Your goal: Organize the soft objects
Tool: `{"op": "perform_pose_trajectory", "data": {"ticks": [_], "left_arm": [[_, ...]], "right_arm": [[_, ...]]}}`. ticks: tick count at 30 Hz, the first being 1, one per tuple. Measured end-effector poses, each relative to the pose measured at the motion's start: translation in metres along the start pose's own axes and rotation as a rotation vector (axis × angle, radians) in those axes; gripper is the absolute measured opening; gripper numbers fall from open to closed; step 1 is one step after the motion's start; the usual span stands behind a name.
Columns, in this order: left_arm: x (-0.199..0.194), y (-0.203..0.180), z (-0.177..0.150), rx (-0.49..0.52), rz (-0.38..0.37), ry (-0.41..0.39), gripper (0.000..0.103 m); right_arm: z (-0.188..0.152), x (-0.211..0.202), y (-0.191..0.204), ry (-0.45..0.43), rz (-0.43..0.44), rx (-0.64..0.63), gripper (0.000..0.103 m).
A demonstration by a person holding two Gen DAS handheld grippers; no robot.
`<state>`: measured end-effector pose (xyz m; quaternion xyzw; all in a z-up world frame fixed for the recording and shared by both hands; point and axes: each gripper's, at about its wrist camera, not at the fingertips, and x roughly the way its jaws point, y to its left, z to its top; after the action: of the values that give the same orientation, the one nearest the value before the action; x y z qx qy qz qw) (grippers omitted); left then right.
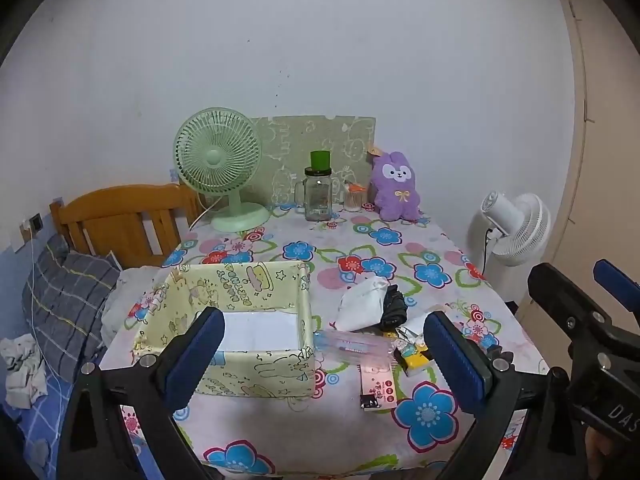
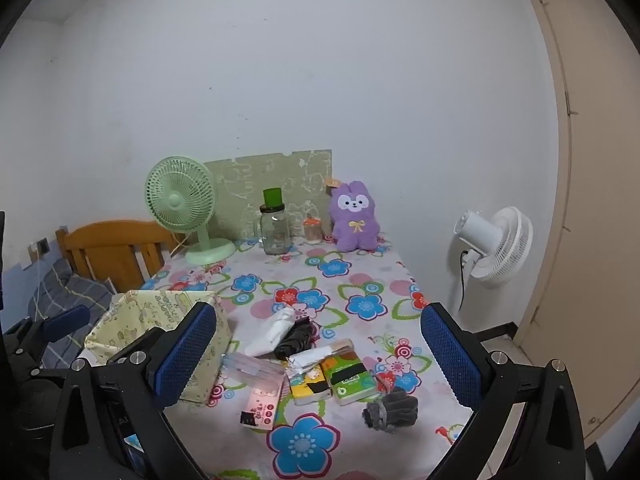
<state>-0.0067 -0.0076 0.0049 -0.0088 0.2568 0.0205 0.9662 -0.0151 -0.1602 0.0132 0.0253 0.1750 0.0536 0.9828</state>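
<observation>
A pale yellow fabric box [image 1: 256, 376] [image 2: 120, 320] stands open at the table's front left, a white sheet on its floor. To its right lie a white cloth [image 1: 360, 304] [image 2: 272, 332], a black cloth [image 1: 394, 308] [image 2: 294, 338], tissue packs [image 2: 340, 372] and a grey glove [image 2: 390, 404]. A purple plush rabbit [image 1: 396, 188] [image 2: 354, 216] sits at the back. My left gripper [image 1: 320, 360] hangs open over the front edge, with nothing held. My right gripper [image 2: 318, 354] is open too, above the clutter, holding nothing. It shows at the right edge of the left wrist view.
On the flowered tablecloth [image 1: 360, 252] stand a green desk fan [image 1: 218, 160], a glass jar with a green lid [image 1: 318, 192] and a small cup [image 1: 353, 196]. A clear pouch [image 1: 352, 346] and a card [image 1: 374, 388] lie near the front. A white floor fan [image 2: 496, 244] stands right, a bed [image 1: 64, 292] left.
</observation>
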Motion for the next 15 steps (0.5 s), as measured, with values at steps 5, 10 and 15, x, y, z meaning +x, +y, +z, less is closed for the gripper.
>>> {"op": "perform_pose_trajectory", "data": {"ticks": [5, 10, 15], "left_arm": [[0.0002, -0.0022, -0.0015, 0.001, 0.002, -0.002, 0.101], [0.0011, -0.0043, -0.0009, 0.002, 0.004, -0.009, 0.100], [0.0012, -0.0040, -0.0003, 0.004, 0.002, -0.008, 0.099]], "right_arm": [[-0.0014, -0.0004, -0.0020, -0.009, -0.012, -0.007, 0.103], [-0.0010, -0.0008, -0.0028, -0.011, -0.017, -0.003, 0.103], [-0.0007, -0.0014, -0.0026, -0.011, -0.021, -0.002, 0.103]]}}
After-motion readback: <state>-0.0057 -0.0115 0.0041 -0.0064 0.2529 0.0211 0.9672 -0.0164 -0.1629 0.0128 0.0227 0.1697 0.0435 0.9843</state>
